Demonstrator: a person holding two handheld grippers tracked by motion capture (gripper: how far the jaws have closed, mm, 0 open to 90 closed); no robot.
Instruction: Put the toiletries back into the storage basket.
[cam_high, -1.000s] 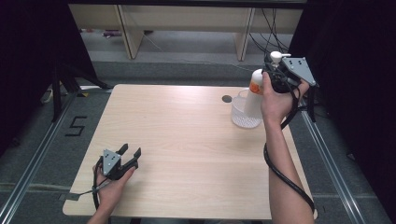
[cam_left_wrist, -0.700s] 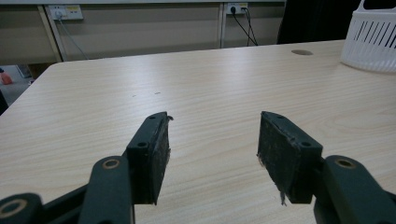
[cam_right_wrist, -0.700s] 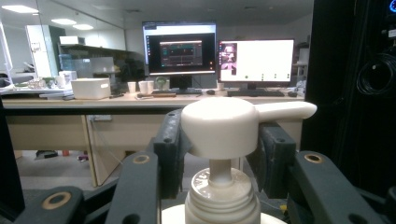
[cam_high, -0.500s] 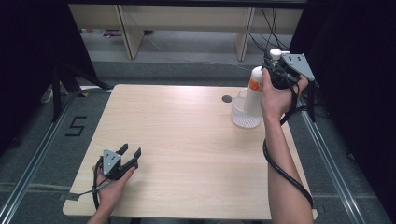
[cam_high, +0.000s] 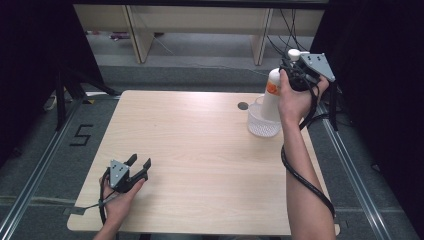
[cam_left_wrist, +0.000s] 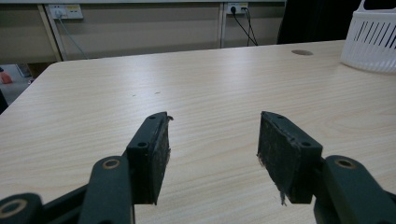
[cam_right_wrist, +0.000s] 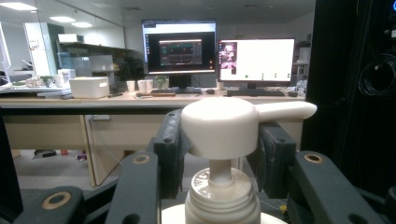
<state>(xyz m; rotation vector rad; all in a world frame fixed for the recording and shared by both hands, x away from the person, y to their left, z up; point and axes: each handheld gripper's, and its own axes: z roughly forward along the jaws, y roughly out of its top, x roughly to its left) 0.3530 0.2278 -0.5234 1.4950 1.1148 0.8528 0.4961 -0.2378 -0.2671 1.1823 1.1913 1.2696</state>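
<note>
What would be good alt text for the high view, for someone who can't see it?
Over the far right of a light wooden table, the right hand-held gripper holds a white pump bottle upright above a white basket. At the near left, the left hand-held gripper rests on the table with its jaws open.

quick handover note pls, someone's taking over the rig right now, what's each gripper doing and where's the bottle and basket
Right hand-held gripper: shut on the pump bottle, jaws clamped at the white pump head; bottle held upright above the white basket at the table's far right.
Left hand-held gripper: open, holding nothing, low over the near left of the table.
Done: bottle gripped and lifted.
Left: cannot tell whether the bottle is going into or coming out of the basket; set it down, then release.
</note>
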